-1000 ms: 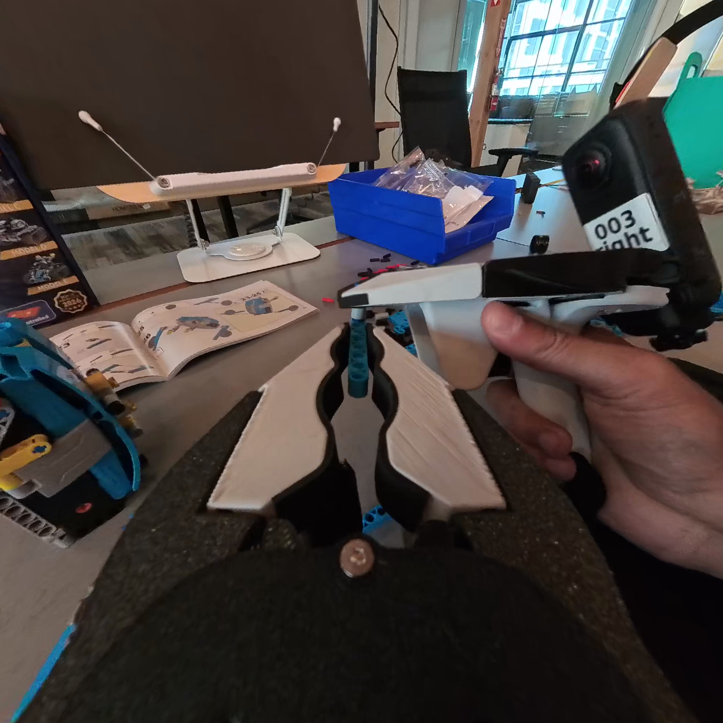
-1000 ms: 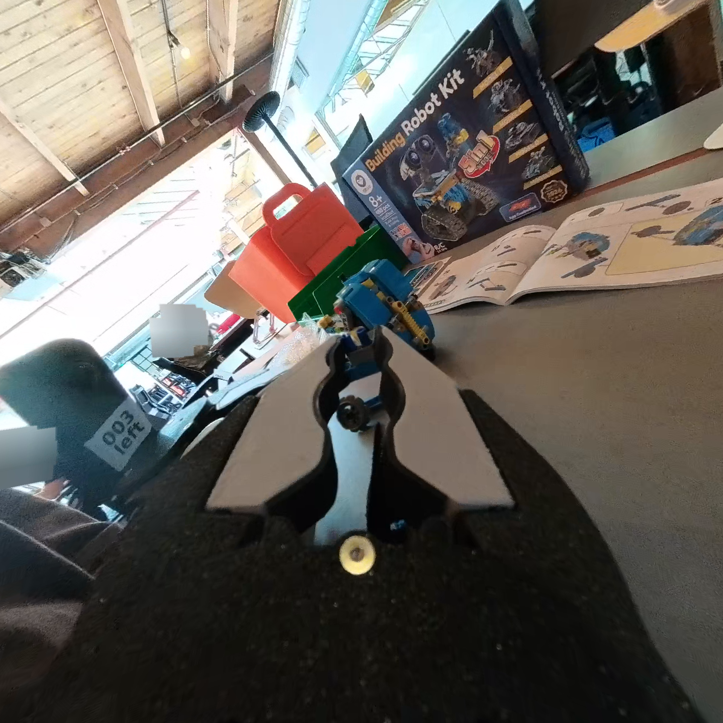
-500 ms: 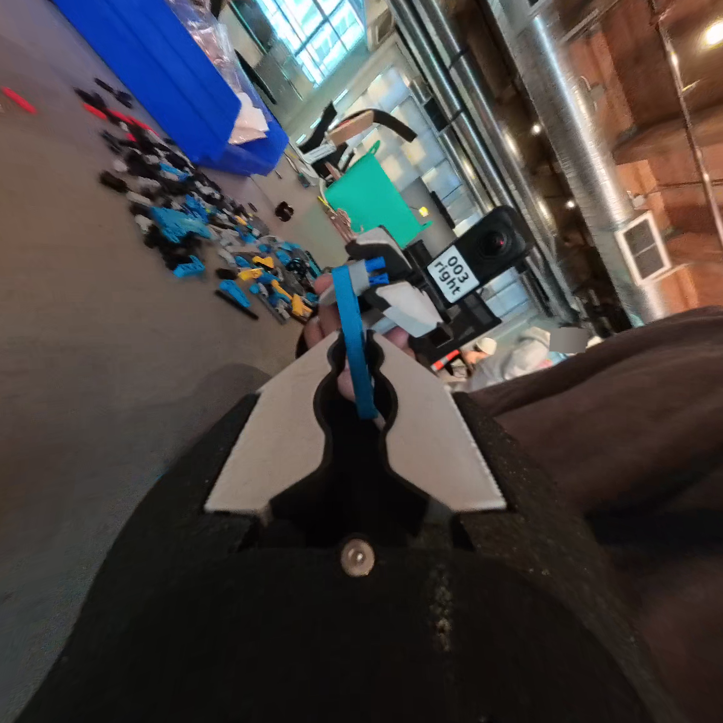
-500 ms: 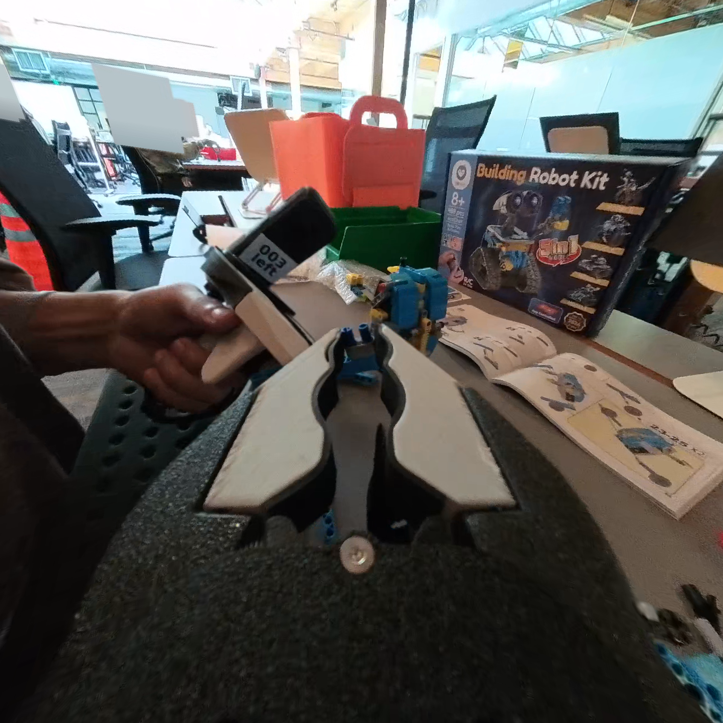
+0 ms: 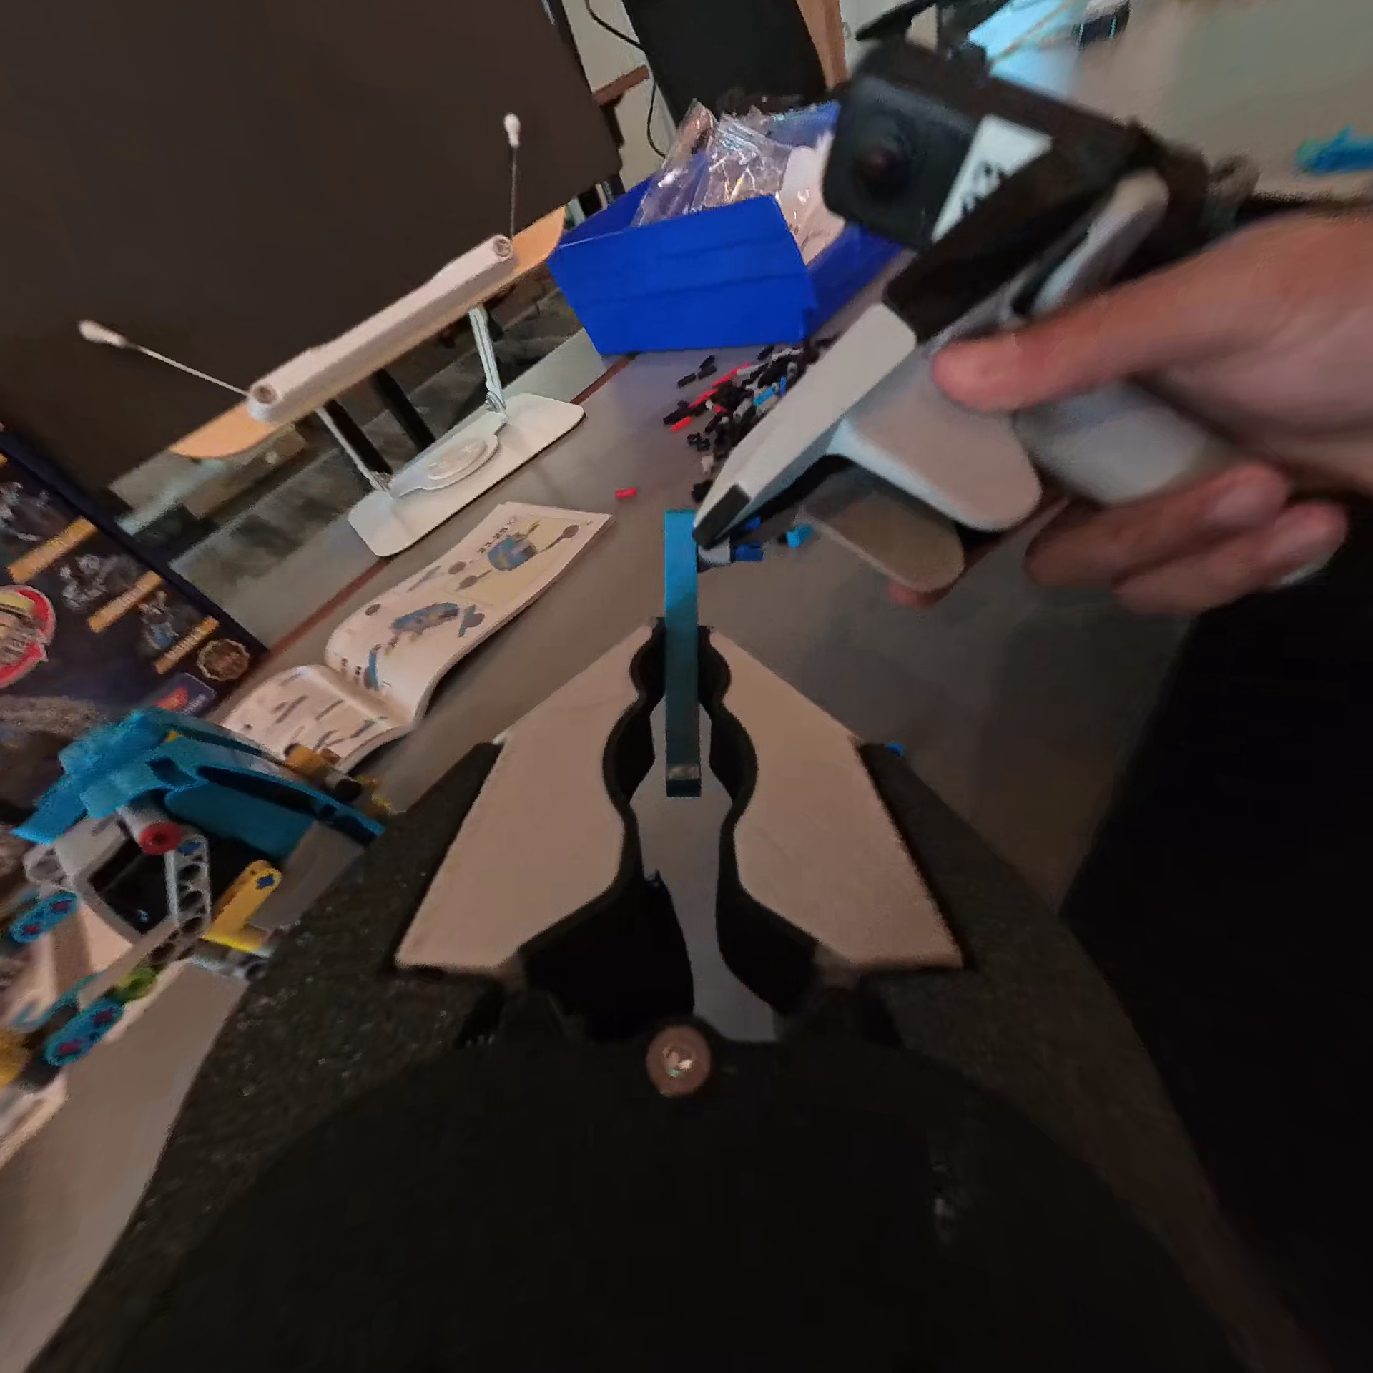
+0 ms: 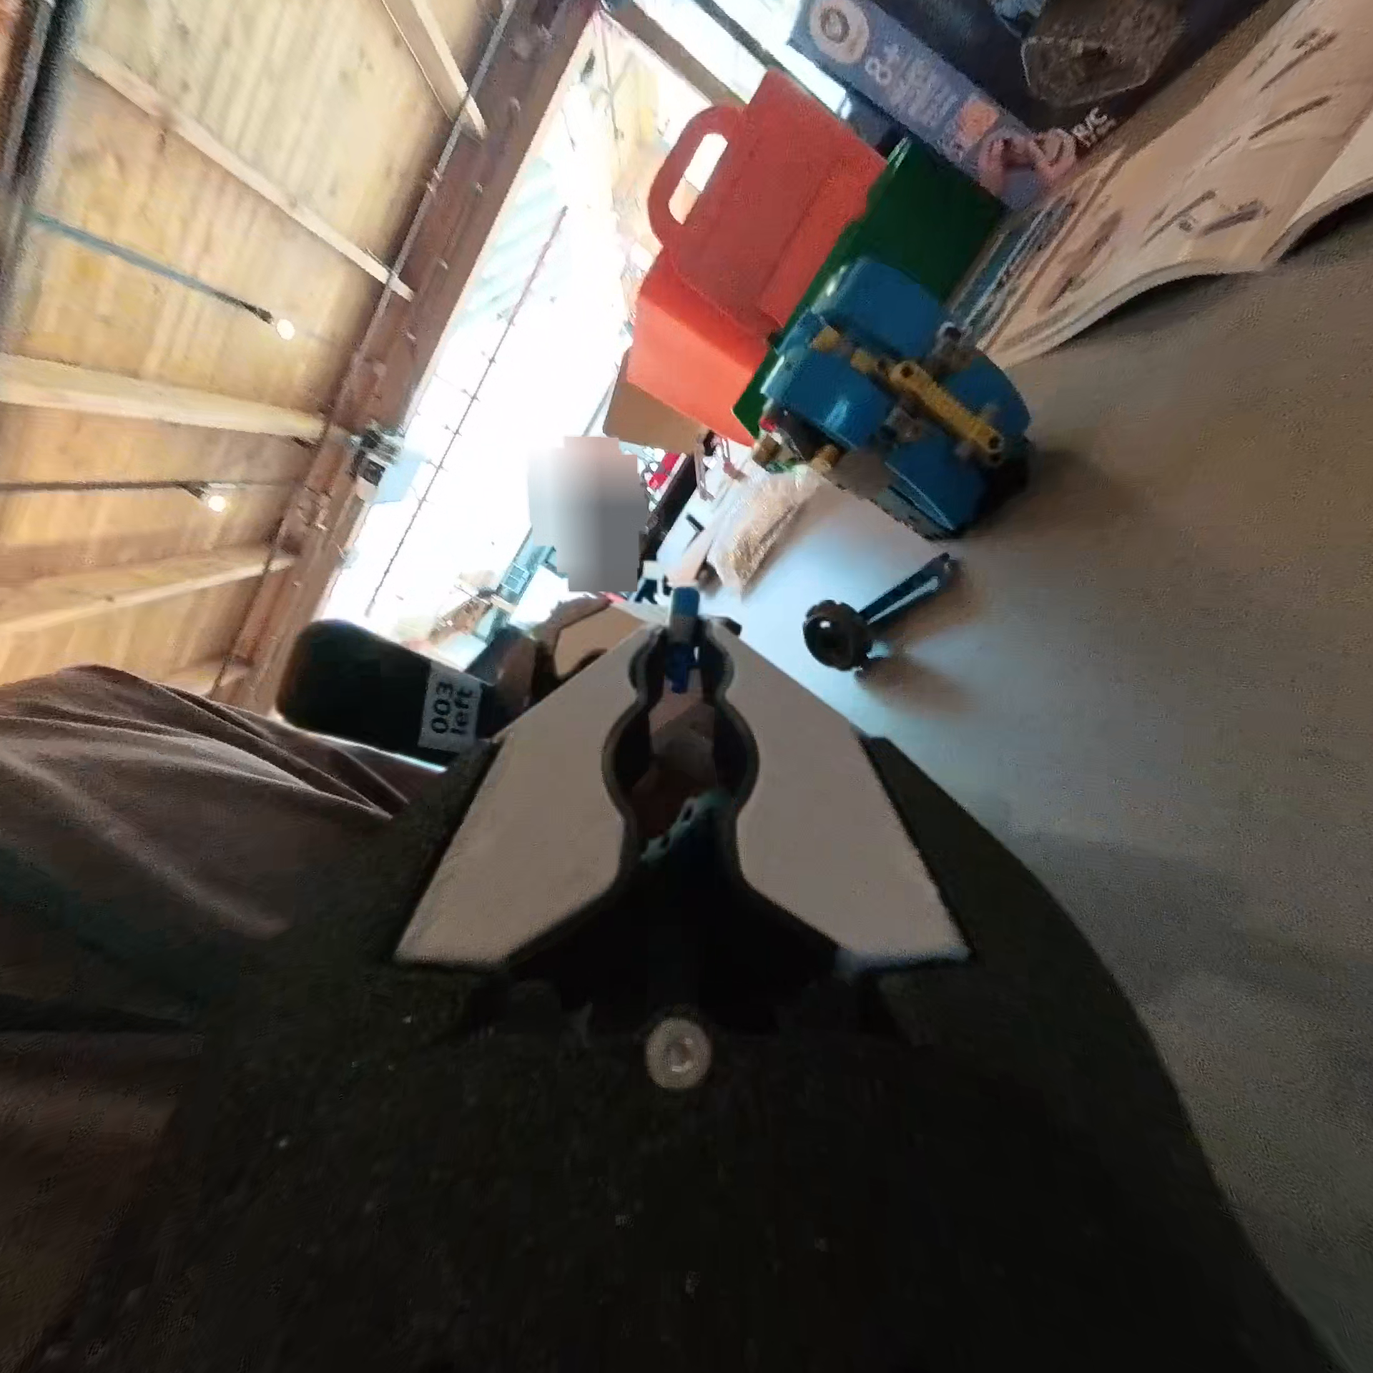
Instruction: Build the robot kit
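My left gripper [image 5: 680, 631] is shut on a long blue beam [image 5: 680, 565] that stands up out of the fingertips. My right gripper [image 5: 717, 531], held by a hand, comes in from the right, and its tip is at the beam's upper end. In the right wrist view the right gripper [image 6: 677, 631] is shut on a small blue and grey piece [image 6: 683, 603]. The left gripper's black body [image 6: 386, 691] shows just beyond it. Whether the piece and the beam touch is blurred.
A partly built blue model [image 5: 171, 802] stands at the left, with an open booklet [image 5: 446, 631] and a kit box [image 5: 74, 631] nearby. Behind are a white stand [image 5: 416, 349], a blue bin [image 5: 683, 290] and loose pieces [image 5: 743, 394]. A black wheel on a blue axle [image 6: 877, 617] lies on the table. My two grippers' fingertips are within a few centimetres of each other.
Both views have swung. The left view has turned from the ceiling back to the table. The right gripper's tip now sits at the top end of the blue beam.
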A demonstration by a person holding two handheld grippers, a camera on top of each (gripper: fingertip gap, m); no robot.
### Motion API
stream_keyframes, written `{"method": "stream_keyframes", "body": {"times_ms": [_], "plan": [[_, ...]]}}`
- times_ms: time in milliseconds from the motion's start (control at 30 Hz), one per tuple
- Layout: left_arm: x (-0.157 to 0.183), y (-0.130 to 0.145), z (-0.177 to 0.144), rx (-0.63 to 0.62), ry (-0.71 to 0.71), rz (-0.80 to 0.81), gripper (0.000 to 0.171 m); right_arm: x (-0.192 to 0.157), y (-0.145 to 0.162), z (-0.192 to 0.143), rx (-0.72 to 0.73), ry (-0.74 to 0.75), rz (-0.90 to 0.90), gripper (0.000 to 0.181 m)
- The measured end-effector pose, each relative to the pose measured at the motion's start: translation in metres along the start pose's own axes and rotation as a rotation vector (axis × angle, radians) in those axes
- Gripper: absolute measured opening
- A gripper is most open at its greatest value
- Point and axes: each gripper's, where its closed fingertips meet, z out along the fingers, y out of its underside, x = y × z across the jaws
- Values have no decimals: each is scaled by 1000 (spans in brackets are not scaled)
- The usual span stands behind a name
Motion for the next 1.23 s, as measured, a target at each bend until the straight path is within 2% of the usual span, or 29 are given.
{"method": "stream_keyframes", "body": {"times_ms": [100, 300, 367, 433, 667, 1100, 1233], "plan": [[4, 10, 2, -31, -8, 90, 7, 10, 11, -2, -115, 82, -48, 7], [6, 14, 10, -81, -52, 144, 7, 17, 18, -4, -253, 161, -201, 7], [6, 15, 8, -82, -44, 107, 7, 19, 22, -5, -296, 155, -193, 8], [3, 11, 5, -52, -34, 4, 8, 15, 24, -3, -290, 102, -128, 9], [-14, 14, 3, -30, -45, -219, 8, 19, 20, 12, -295, 92, -133, 10], [-37, 17, -1, 16, -118, -365, 8, 22, 12, 32, -398, 130, -211, 10], [-38, 17, -3, 17, -144, -344, 8, 22, 12, 31, -432, 147, -237, 11]]}}
